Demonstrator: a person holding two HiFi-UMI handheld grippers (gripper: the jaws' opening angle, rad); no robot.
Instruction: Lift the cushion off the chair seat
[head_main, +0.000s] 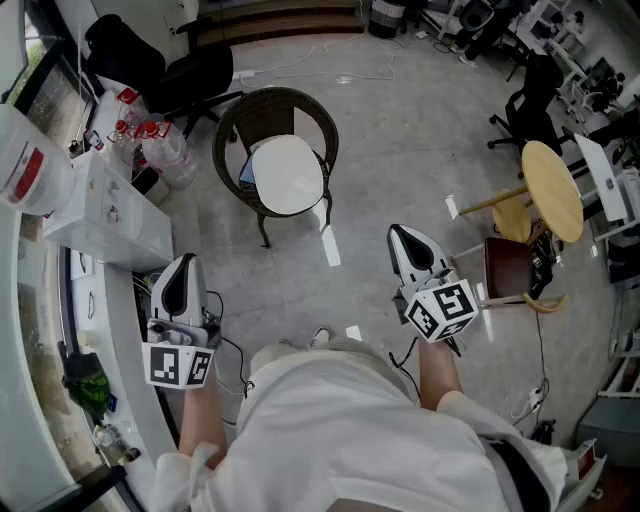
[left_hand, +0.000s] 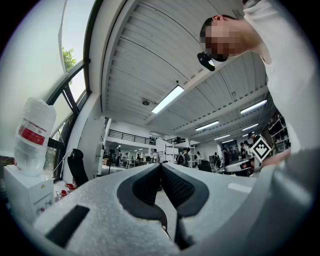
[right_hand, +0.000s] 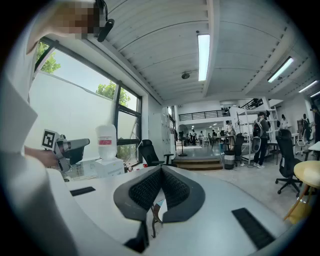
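Left gripper (head_main: 184, 260) and right gripper (head_main: 401, 233), clenched empty, hover before the round white cushion (head_main: 288, 175) on the chair (head_main: 322, 122).

Bright even daylight, fisheye-warped edges

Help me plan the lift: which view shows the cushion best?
The head view: the cushion lies whole on the chair seat, seen from above. The left gripper view misses it; the right gripper view gives at most a sliver.

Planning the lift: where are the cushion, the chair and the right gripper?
cushion (head_main: 288, 175), head view, middle of its white top.
chair (head_main: 262, 118), head view, wicker backrest.
right gripper (head_main: 396, 233), head view, shut jaw tips.
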